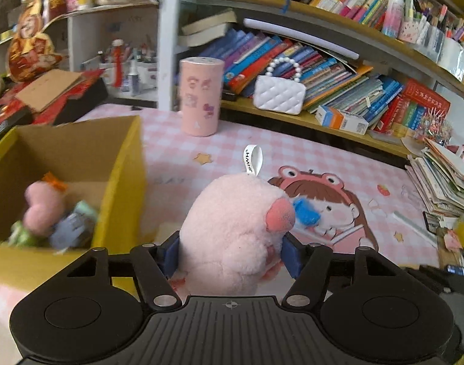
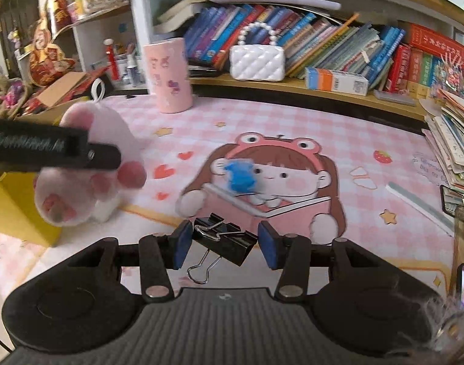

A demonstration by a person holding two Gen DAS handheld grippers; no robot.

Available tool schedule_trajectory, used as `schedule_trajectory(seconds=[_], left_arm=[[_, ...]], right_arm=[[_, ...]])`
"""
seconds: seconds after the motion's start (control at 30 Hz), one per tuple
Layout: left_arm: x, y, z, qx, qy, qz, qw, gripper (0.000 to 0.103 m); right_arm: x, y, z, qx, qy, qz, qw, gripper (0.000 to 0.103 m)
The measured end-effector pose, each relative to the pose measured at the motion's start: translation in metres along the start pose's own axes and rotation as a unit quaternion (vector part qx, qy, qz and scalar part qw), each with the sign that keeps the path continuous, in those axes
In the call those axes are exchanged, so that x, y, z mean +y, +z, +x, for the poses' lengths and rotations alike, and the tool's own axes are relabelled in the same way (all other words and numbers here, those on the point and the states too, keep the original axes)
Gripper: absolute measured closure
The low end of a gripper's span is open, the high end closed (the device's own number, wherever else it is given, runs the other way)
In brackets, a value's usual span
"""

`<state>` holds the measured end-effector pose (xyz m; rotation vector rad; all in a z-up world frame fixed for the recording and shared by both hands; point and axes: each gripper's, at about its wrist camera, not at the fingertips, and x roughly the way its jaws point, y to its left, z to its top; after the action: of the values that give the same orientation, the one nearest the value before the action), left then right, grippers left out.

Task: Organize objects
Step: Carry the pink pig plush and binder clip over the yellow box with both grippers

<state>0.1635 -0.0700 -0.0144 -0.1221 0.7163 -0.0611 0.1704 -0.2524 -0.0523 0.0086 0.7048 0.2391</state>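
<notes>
My left gripper (image 1: 230,254) is shut on a pink plush paw toy (image 1: 232,231) with a white loop tag, held above the pink mat. The same toy shows in the right wrist view (image 2: 89,164), pads facing the camera, with the left gripper's black finger across it. A yellow cardboard box (image 1: 122,164) stands to the left, holding several small plush toys (image 1: 46,210). My right gripper (image 2: 223,248) is open around a black binder clip (image 2: 224,240) that lies on the mat between the blue pads. A small blue fuzzy object (image 2: 241,175) lies on the mat ahead; it also shows in the left wrist view (image 1: 306,213).
A pink cylindrical container (image 1: 200,95) stands at the mat's back edge. A white quilted handbag (image 1: 279,94) sits on the low shelf in front of rows of books (image 1: 338,70). A stack of papers (image 1: 445,179) lies at the right. Red boxes (image 1: 49,97) pile behind the yellow box.
</notes>
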Motion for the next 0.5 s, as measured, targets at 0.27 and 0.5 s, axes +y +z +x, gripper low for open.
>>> schedule_trajectory(seconds=[0.27, 0.5], left_arm=[[0.054, -0.032, -0.051, -0.005, 0.021, -0.020, 0.9996, 0.037], [0.104, -0.049, -0.083, -0.004, 0.039, -0.033, 0.9987, 0.037]], right_arm=[[0.068, -0.018, -0.024, 0.015, 0.038, -0.037, 0.998, 0.058], [0.134, -0.029, -0.037, 0.018, 0.064, -0.069, 0.995, 0.058]])
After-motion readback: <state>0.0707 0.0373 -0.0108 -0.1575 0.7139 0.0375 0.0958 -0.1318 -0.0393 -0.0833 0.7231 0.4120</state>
